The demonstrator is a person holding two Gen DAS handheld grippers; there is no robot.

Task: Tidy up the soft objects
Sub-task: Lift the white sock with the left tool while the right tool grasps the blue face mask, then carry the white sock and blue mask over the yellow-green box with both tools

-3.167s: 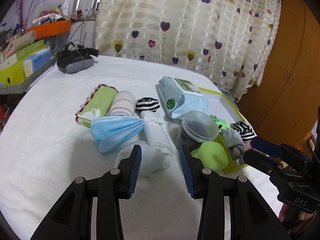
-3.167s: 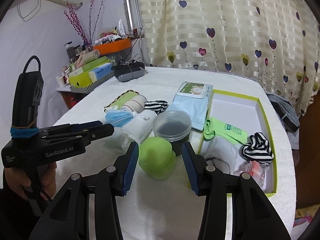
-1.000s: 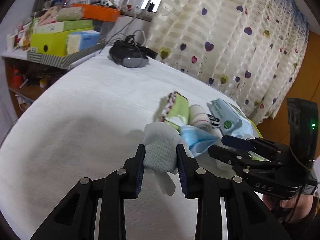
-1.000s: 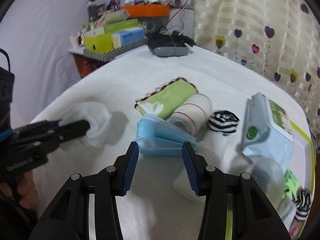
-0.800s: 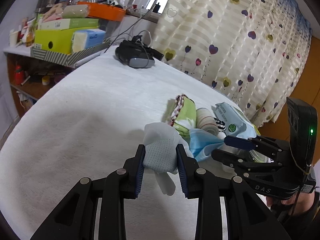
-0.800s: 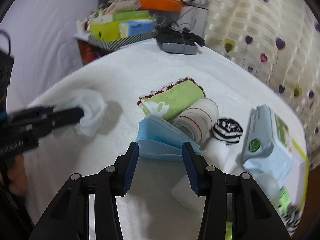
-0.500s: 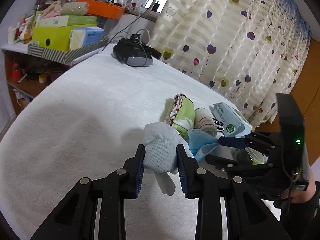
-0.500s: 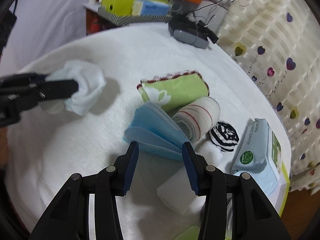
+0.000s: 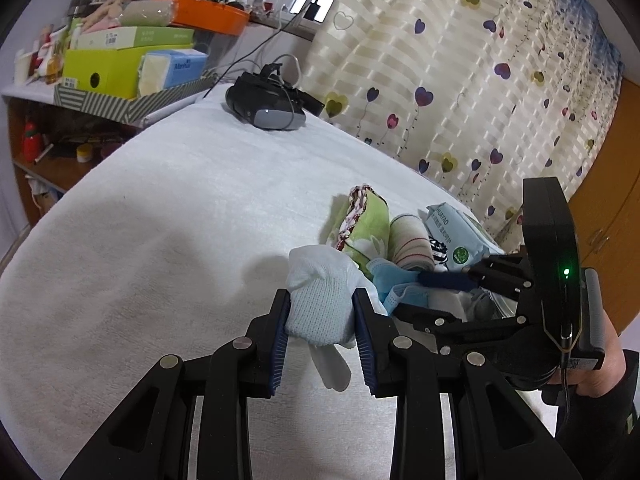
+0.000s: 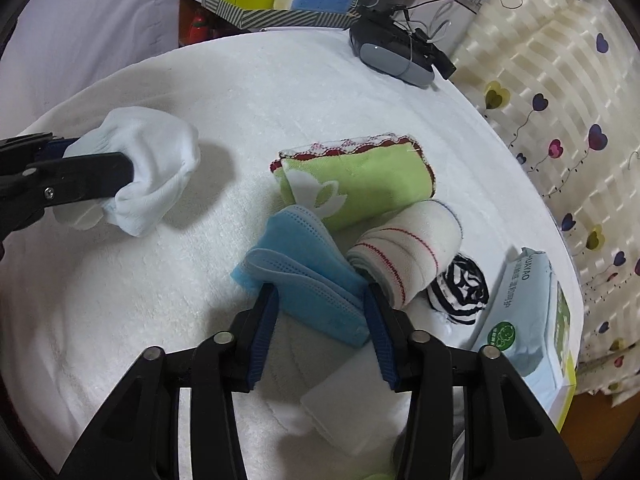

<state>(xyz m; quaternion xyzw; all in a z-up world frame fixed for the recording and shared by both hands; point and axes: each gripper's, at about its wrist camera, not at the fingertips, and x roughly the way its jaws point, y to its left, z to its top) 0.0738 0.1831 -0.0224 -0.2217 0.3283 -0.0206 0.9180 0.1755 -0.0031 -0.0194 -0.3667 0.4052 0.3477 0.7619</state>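
My left gripper (image 9: 322, 322) is shut on a pale white sock (image 9: 320, 300) and holds it just above the white bedspread (image 9: 160, 216); the sock also shows in the right wrist view (image 10: 152, 160). My right gripper (image 10: 318, 320) is open, its jaws on either side of a stack of blue face masks (image 10: 304, 276). Behind the masks lie a green folded cloth (image 10: 360, 180), a rolled white towel with red stripes (image 10: 408, 252) and a black-and-white striped sock ball (image 10: 460, 288). A white folded cloth (image 10: 352, 396) lies under the right finger.
A pack of wet wipes (image 10: 524, 320) lies at the right on a yellow-green box edge (image 10: 568, 396). A grey headset (image 10: 396, 56) sits at the bed's far side. A shelf with boxes (image 9: 120, 64) stands to the left. A heart-print curtain (image 9: 460, 80) hangs behind.
My right gripper has moved down and forward until its open jaws straddle the blue masks. My left gripper keeps the sock and has barely moved.
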